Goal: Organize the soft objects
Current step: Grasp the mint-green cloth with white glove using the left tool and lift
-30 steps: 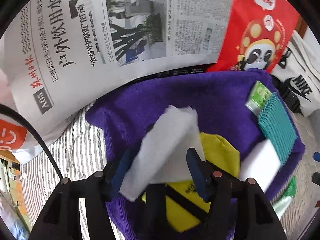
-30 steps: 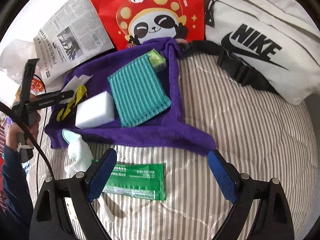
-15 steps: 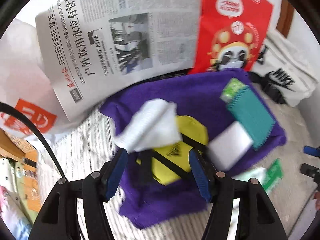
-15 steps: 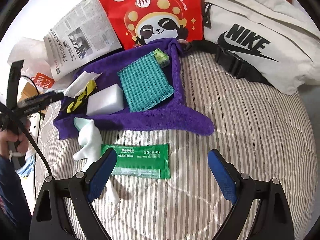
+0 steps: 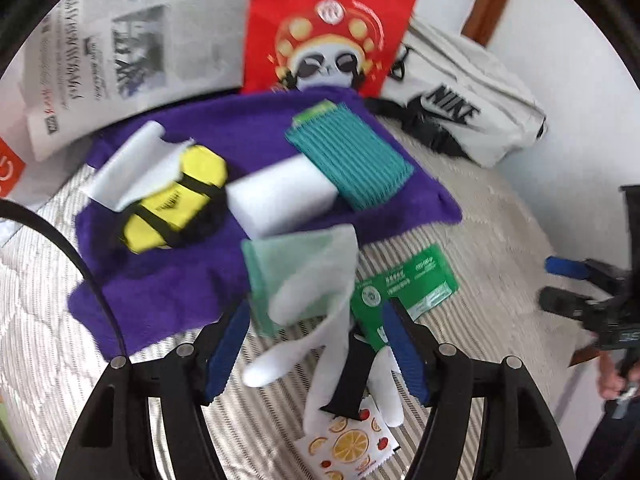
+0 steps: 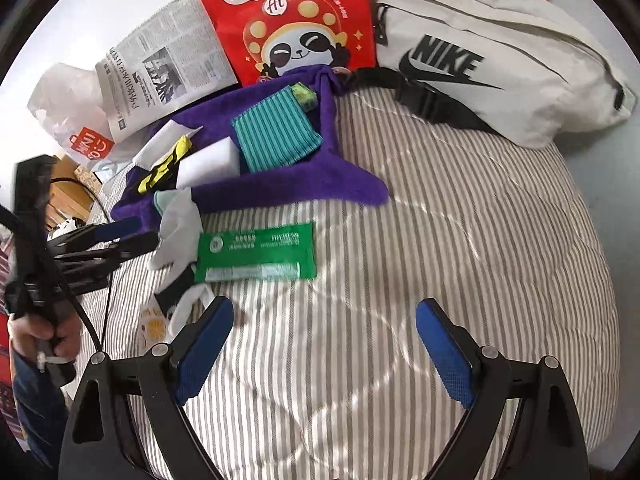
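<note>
A purple towel [image 5: 160, 288] [image 6: 288, 184] lies on the striped bed. On it are a white tissue [image 5: 124, 168], a yellow strapped pouch [image 5: 176, 204], a white sponge block [image 5: 280, 196] and a teal ribbed cloth [image 5: 348, 160] [image 6: 276, 136]. A white and mint glove [image 5: 308, 280] [image 6: 176, 220] lies at the towel's near edge, between my left gripper's [image 5: 316, 344] open fingers, untouched. A green packet [image 5: 404, 292] [image 6: 256, 252] lies beside it. My right gripper [image 6: 320, 348] is open and empty over bare bed.
A red panda bag [image 6: 288, 20], a newspaper [image 6: 160, 68] and a white Nike bag [image 6: 500, 60] stand at the back. A fruit-print sachet [image 5: 348, 444] and a black strap [image 5: 352, 372] lie under the left gripper. Striped bedding [image 6: 460, 220] spreads to the right.
My left gripper let go of the white tissue on the towel, pulled back and swung right over the glove. The right gripper drew back slightly.
</note>
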`<action>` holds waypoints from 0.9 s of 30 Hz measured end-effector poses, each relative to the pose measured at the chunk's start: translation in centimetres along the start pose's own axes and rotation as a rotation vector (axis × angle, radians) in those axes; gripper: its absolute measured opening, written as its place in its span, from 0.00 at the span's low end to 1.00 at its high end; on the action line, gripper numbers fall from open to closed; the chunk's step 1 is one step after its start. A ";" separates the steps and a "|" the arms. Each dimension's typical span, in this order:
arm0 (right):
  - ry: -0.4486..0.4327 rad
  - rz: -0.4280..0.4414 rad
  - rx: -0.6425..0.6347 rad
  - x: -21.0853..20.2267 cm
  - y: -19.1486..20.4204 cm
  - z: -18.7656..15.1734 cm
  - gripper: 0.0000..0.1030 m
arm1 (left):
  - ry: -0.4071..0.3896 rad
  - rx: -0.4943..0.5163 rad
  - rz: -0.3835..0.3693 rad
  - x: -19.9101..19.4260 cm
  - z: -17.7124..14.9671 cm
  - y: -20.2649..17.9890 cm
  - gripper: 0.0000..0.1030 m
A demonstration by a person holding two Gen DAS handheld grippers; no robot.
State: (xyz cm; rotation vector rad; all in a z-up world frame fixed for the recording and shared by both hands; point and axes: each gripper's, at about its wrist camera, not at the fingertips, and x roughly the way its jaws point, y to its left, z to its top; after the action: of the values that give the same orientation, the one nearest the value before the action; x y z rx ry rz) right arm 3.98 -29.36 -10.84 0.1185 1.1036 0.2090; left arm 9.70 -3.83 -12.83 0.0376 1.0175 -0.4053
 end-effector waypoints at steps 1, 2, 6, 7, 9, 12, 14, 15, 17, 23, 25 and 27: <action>-0.002 -0.004 -0.005 -0.3 0.0 -0.4 0.89 | -0.003 0.006 0.008 0.5 -0.3 -0.3 0.65; -0.002 -0.005 -0.011 -0.6 -0.1 -0.8 0.89 | -0.006 0.004 0.010 1.1 -0.6 -0.5 0.65; 0.006 -0.013 -0.021 -1.0 -0.5 -1.9 0.89 | -0.014 -0.031 0.057 3.1 -1.1 -0.6 0.65; 0.012 -0.016 -0.016 -0.9 -0.8 -2.1 0.89 | -0.014 -0.045 0.074 3.7 -1.1 -0.4 0.64; 0.021 -0.018 -0.003 -0.8 -1.2 -2.3 0.89 | -0.019 -0.065 0.085 4.4 -1.1 -0.1 0.58; 0.022 -0.015 0.001 -0.8 -1.4 -2.7 0.89 | -0.032 -0.095 0.077 4.3 -1.2 0.7 0.33; 0.024 -0.009 -0.006 -0.7 -1.2 -2.7 0.89 | -0.025 -0.120 0.013 3.8 -1.3 1.4 0.22; 0.025 -0.008 -0.008 -0.6 -1.1 -2.7 0.89 | -0.023 -0.132 -0.004 3.5 -1.3 1.7 0.22; 0.026 0.003 -0.014 -0.4 -0.7 -2.5 0.89 | -0.036 -0.142 -0.004 2.6 -1.5 2.2 0.21; 0.031 0.029 -0.046 0.2 0.9 -2.4 0.89 | -0.083 -0.184 0.023 -1.2 -1.6 4.1 0.21; 0.038 0.034 -0.057 0.4 1.5 -2.5 0.89 | -0.114 -0.194 0.054 -2.5 -1.6 4.6 0.21; 0.042 0.039 -0.071 0.5 2.2 -2.6 0.89 | -0.128 -0.191 0.051 -3.7 -1.6 4.9 0.21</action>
State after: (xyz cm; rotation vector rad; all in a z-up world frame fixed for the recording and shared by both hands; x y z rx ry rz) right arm 1.65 -27.16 -12.05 0.0725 1.1349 0.2862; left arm 8.34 2.19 -11.34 -0.1322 0.9235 -0.2590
